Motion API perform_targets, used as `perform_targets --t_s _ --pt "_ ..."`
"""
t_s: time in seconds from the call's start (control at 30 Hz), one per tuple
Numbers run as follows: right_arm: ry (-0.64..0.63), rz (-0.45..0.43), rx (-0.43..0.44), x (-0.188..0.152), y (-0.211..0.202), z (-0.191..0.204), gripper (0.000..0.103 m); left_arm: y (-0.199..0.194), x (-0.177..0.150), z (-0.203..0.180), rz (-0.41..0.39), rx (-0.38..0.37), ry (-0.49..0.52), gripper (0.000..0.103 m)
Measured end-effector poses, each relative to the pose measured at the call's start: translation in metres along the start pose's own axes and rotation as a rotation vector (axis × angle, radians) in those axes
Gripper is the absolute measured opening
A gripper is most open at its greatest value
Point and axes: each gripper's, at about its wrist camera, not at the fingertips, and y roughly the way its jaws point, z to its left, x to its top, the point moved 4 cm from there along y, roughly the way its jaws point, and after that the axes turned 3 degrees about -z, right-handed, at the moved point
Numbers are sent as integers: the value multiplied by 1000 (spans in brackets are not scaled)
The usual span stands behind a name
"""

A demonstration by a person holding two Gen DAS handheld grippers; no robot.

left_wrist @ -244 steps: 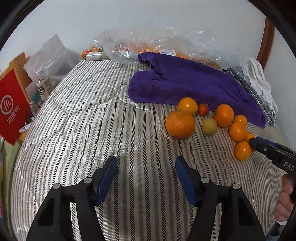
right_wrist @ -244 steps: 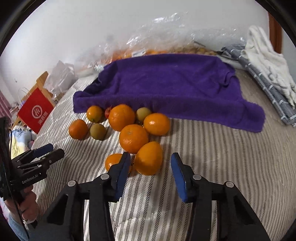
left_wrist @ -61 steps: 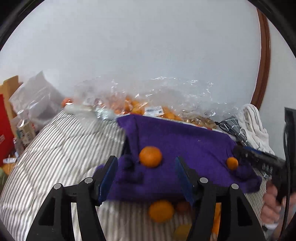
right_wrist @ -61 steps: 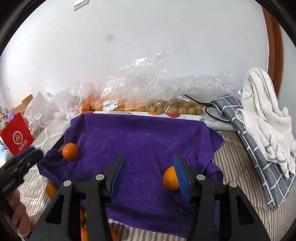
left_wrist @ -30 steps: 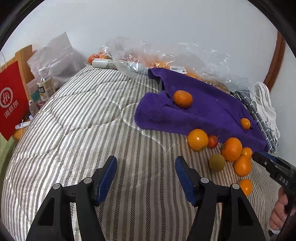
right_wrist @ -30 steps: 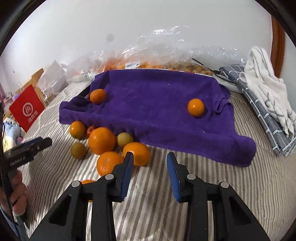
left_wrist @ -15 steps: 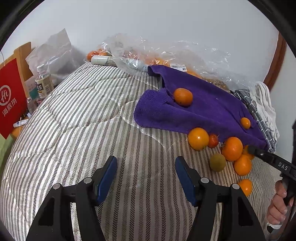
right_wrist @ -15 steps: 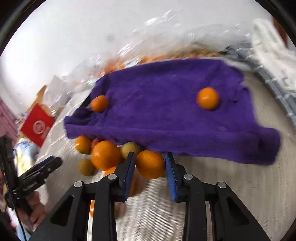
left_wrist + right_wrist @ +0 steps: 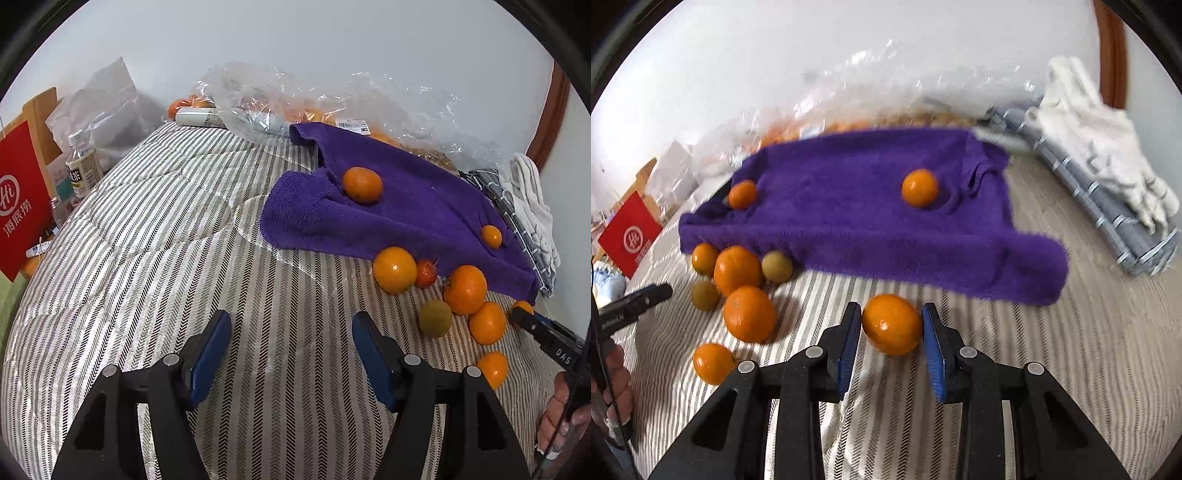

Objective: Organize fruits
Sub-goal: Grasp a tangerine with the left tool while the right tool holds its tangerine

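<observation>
A round orange fruit sits on the grey-and-white striped quilted bed cover, just in front of the near edge of the purple terry towel, and the right hand-held gripper has its blue pads on either side of it, nearly pressed together and pinching it. Two smaller oranges lie on the towel, one near its left end and one toward its right. Left of the pinched fruit is a loose cluster on the bed cover: several more oranges and two dull green round fruits; the left wrist view also shows a small red one among them. The left hand-held gripper hangs over bare striped cover well left of the cluster, its jaws spread, opening and with nothing between them. Crinkled clear plastic bags lie along the white wall behind the towel, and a folded white and grey checked cloth lies to the right
</observation>
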Motion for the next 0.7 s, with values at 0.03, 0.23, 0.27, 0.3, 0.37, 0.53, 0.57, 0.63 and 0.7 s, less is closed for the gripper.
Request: perform_targets --t_s 0.03,0.23,0.27,0.3,0.37,0.53,0.57,0.63,0.7 --pt "1 0 -1 0 -1 -1 33 0 0 0 0 -1 -1 67" --pt "-18 17 -3 -2 3 -2 32 2 -1 -5 10 22 30 70" --pt "-26 18 -11 -2 3 -1 32 3 -1 -6 12 20 34 72" --pt "-32 18 -17 -3 3 -1 32 3 -1 -7 15 16 41 75" --pt "-39 19 -26 -3 3 0 32 4 -1 -8 22 8 53 78" --pt "-16 13 -50 -5 0 -4 32 3 1 -4 21 -23 20 79" --pt "-11 11 -55 -5 0 -6 32 3 1 -3 19 -32 10 78" --pt "8 7 -64 -4 -1 -10 32 1 2 0 18 -51 -18 77" --pt "19 7 -65 -4 -1 -12 32 0 2 -2 35 -53 -29 71"
